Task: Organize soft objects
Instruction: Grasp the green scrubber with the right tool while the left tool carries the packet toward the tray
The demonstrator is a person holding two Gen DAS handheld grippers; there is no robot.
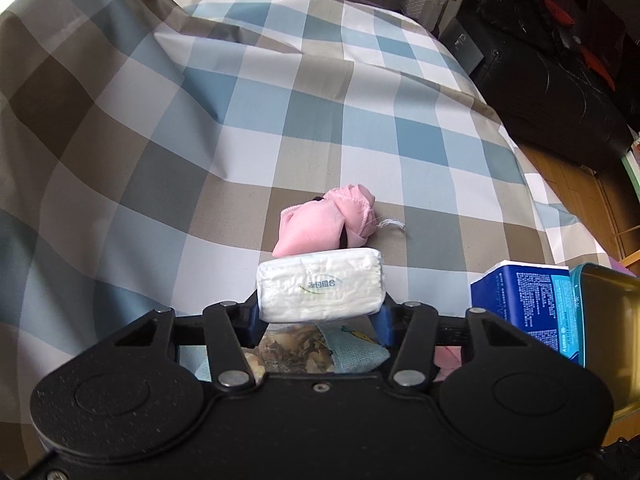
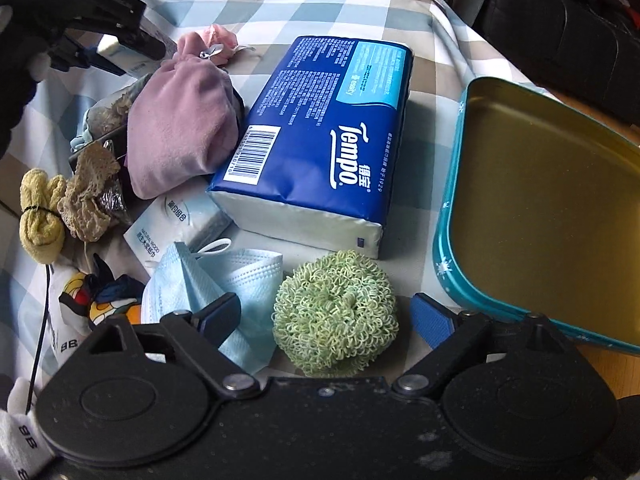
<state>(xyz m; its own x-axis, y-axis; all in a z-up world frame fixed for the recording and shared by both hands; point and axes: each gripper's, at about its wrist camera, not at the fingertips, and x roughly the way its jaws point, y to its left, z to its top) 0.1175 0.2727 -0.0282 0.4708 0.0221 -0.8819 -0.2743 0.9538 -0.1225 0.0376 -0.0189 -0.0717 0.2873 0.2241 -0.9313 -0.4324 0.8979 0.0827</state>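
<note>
The left gripper holds a small white tissue pack. Its two blue fingers press on the pack from both sides, and the pack sits up off the checked bed cover. Just past the pack, a pink cloth bundle lies on the cover. Under the pack, some cloth with a brown print shows between the fingers.

The right gripper has its fingers wide apart. Nothing is held in them. A fluffy green scrubber ball sits on the cover between the two fingers. It is hard to tell if the fingers touch it.

Just behind the ball lies a big blue tissue pack that says Tempo. To the right of it is a teal tin tray with a gold inside. A blue face mask lies beside the ball on the left, partly under the left finger. Further left are a purple cloth pouch, another small tissue pack, a yellow rolled cloth and a tan lace piece. They lie close together in a pile.
</note>
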